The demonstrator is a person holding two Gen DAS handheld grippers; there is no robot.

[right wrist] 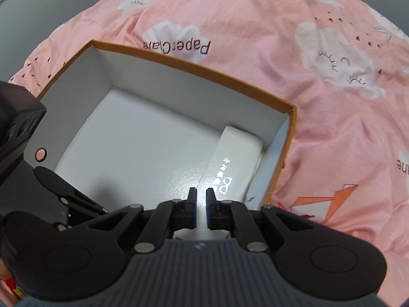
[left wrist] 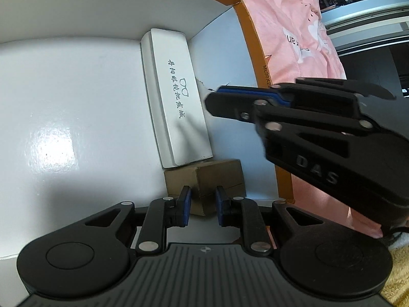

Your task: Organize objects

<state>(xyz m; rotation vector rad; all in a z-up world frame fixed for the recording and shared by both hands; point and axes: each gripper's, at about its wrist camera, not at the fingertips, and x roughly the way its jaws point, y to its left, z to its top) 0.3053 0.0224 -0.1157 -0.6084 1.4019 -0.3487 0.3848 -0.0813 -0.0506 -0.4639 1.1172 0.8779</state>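
My left gripper (left wrist: pixel 203 204) is inside a large white-lined box with an orange rim (left wrist: pixel 246 25). It is shut on a small brown cardboard box (left wrist: pixel 217 176), whose near corner sits between the blue pads. Just beyond the brown box, a long white glasses case (left wrist: pixel 176 97) lies along the container's right wall. My right gripper (left wrist: pixel 213 97) hovers over that wall from the right, shut and holding nothing. In the right wrist view its fingertips (right wrist: pixel 201 199) hang above the glasses case (right wrist: pixel 235 163) in the box's near right corner (right wrist: pixel 179 61).
The big box rests on a pink bedsheet with cloud prints (right wrist: pixel 268 38). Most of its white floor (right wrist: pixel 133 140) is bare. The left tool's black body (right wrist: pixel 20 122) fills the left edge of the right wrist view. A yellow fluffy fabric (left wrist: pixel 398 268) shows at the lower right.
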